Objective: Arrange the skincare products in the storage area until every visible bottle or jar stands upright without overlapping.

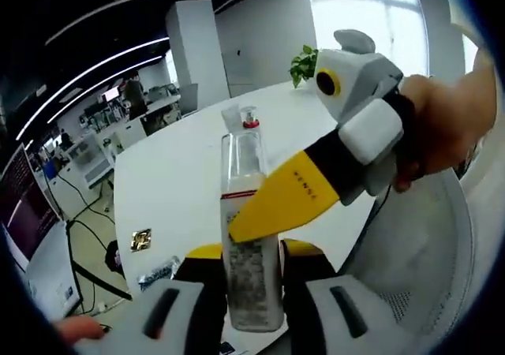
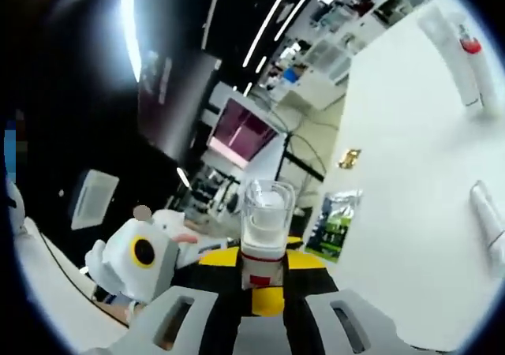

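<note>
A tall clear bottle (image 1: 251,237) with a white printed label and a red band stands between the yellow tips of my left gripper (image 1: 252,252), which is shut on its lower part. My right gripper (image 1: 264,203), held by a hand, reaches in from the right; one yellow jaw lies across the bottle's front and the other is hidden behind it. In the right gripper view the same bottle (image 2: 264,225) with its clear cap sits clamped between the tips of my right gripper (image 2: 260,259). The left gripper's white body (image 2: 138,264) shows beside it.
On the white table (image 1: 181,181) stand a pump bottle with a red collar (image 1: 250,121) and a white tube (image 1: 230,118). A small gold item (image 1: 140,240) and a foil packet (image 1: 158,272) lie near its edge. Another white tube (image 2: 489,213) lies at the right.
</note>
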